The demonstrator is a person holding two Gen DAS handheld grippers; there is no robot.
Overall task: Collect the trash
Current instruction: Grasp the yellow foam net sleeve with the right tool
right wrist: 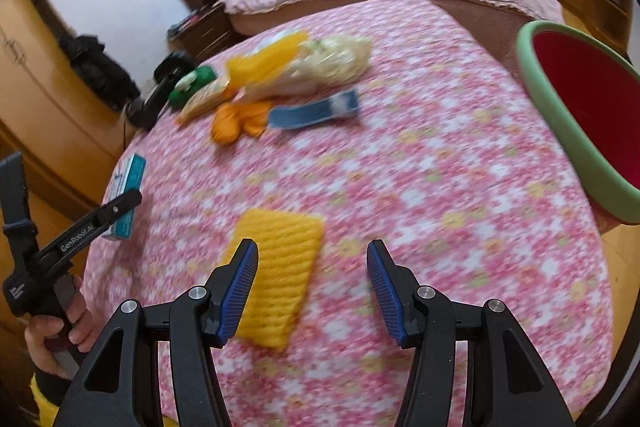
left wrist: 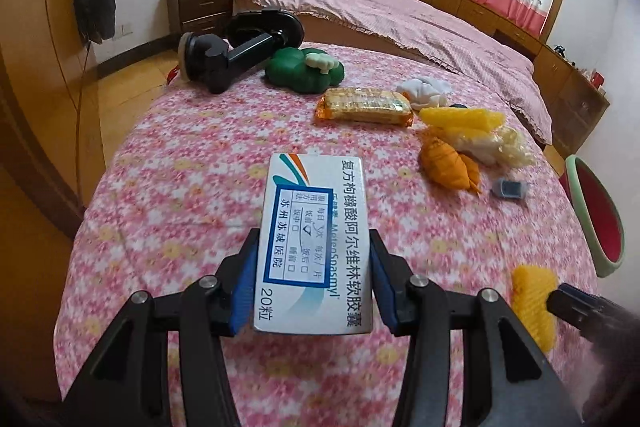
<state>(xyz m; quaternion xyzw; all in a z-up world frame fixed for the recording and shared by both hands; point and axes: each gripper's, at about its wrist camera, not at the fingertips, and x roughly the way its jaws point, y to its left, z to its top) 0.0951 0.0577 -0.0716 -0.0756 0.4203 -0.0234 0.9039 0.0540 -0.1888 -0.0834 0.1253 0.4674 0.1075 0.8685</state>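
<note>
- Left tongs (left wrist: 314, 281) squeeze a white medicine box (left wrist: 312, 247) between their blue pads, lifted over the flowery bedspread (left wrist: 192, 163).
- Right tongs (right wrist: 312, 287) are spread apart and hold nothing; a yellow foam net (right wrist: 276, 275) lies on the bedspread just past the left pad.
- Box print reads "20粒" and "MeteoSpasmyl".
- "GenRobot.AI" is written on the left tongs' finger.
- Farther off lie a cracker pack (left wrist: 364, 105) and orange scraps (left wrist: 448, 167).
- A red bin with a green rim (right wrist: 576, 119) waits at the right.
</note>
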